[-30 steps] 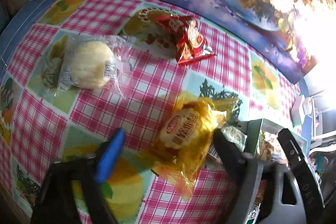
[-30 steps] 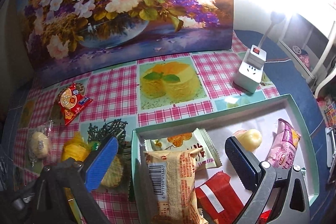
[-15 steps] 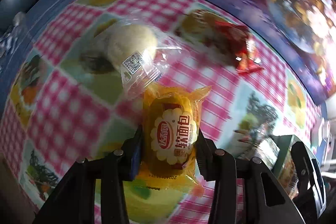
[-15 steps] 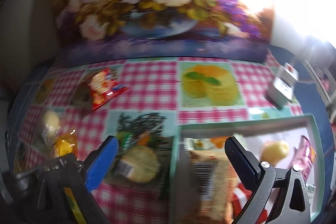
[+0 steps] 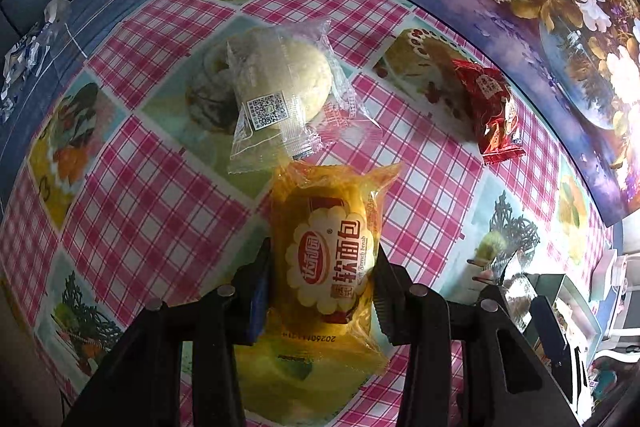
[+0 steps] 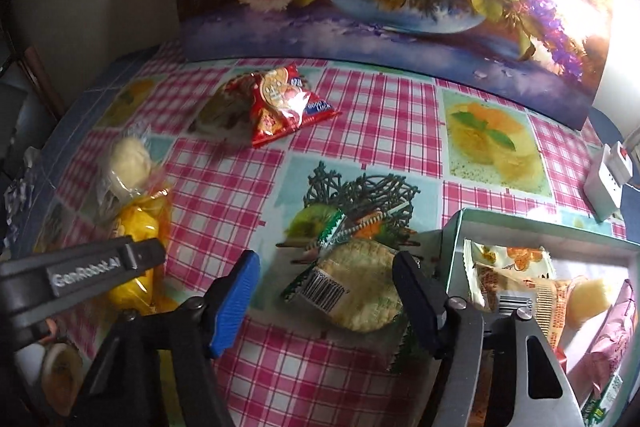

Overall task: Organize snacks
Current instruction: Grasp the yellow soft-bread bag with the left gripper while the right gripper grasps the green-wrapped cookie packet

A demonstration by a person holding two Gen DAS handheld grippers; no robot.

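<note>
**Gathering loose snacks toward the tray**

Sitting at the right edge of the checked tablecloth (image 6: 392,115): the teal tray (image 6: 456,239), already holding several packets. Lying loose on the cloth: a clear-wrapped pale bun (image 5: 280,83), a red packet (image 6: 280,103), both well apart from the tray.

Clamping the yellow bread packet (image 5: 332,259) in the left gripper (image 5: 320,279), pads pressing both of its sides, the packet just in front of the pale bun. Straddling the green-edged cracker packet (image 6: 352,287) with the right gripper (image 6: 324,291), jaws closing, pads not yet touching the wrapper, right beside the tray wall.

Judging the step as a double pickup. Calling next for finishing the right-hand squeeze, lifting both, carrying over the tray wall.
</note>
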